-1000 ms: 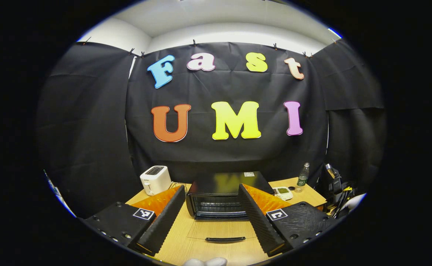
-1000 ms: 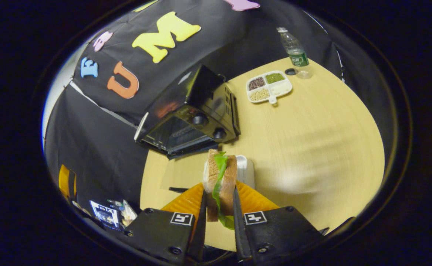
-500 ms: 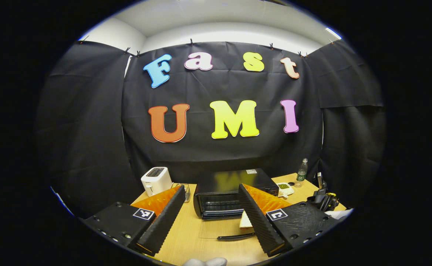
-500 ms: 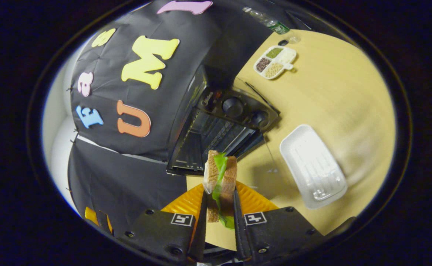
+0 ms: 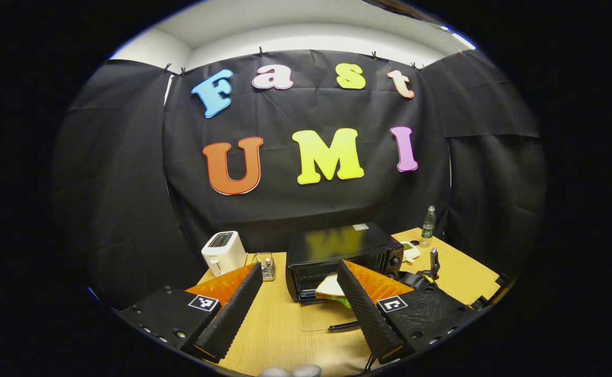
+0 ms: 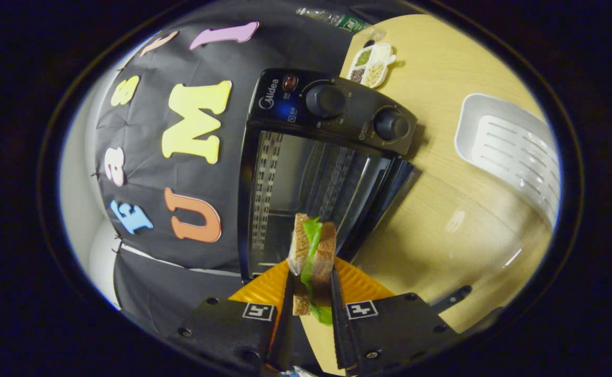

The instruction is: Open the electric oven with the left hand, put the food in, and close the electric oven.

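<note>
Here, Midea oven point(image 6: 306, 152) open, sandwich point(image 6: 311, 251) at mouth.

oven point(image 6: 306, 173) mouth open, seemingly unblocked | lowered door point(image 6: 442, 230) below | tray point(image 6: 515, 152) beside

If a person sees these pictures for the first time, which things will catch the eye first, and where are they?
The sandwich comes first: the right gripper pinches it at the bottom centre of the right gripper view, just before the open oven. In the left gripper view the oven stands mid-table with its door down, the sandwich at its mouth, and the left gripper open in front.
</note>
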Demonstrator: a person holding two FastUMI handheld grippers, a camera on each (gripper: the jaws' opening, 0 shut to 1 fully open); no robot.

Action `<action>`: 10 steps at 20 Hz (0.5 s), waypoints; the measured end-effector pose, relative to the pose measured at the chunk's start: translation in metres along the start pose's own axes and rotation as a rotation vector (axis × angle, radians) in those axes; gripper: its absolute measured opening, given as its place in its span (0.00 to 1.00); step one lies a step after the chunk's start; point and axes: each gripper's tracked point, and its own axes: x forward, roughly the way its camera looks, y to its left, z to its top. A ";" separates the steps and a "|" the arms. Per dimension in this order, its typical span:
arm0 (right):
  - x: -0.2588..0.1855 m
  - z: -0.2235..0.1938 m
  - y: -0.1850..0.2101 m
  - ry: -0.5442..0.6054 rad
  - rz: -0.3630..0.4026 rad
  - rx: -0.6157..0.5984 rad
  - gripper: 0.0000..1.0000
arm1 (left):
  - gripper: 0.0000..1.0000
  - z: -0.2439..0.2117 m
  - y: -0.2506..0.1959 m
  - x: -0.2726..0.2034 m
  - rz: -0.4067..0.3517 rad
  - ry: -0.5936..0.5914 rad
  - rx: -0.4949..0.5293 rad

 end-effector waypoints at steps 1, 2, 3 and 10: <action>0.011 0.002 0.000 -0.023 -0.004 0.006 0.31 | 0.94 -0.002 0.001 0.000 -0.007 0.004 -0.002; 0.019 0.005 -0.001 -0.045 -0.010 0.023 0.36 | 0.94 -0.003 0.002 0.001 -0.010 0.007 -0.003; 0.026 0.008 0.000 -0.066 -0.003 0.033 0.31 | 0.94 -0.005 0.004 0.002 -0.013 0.006 -0.005; 0.074 0.041 -0.002 -0.194 -0.035 0.034 0.36 | 0.95 -0.017 0.018 0.006 0.011 0.032 -0.020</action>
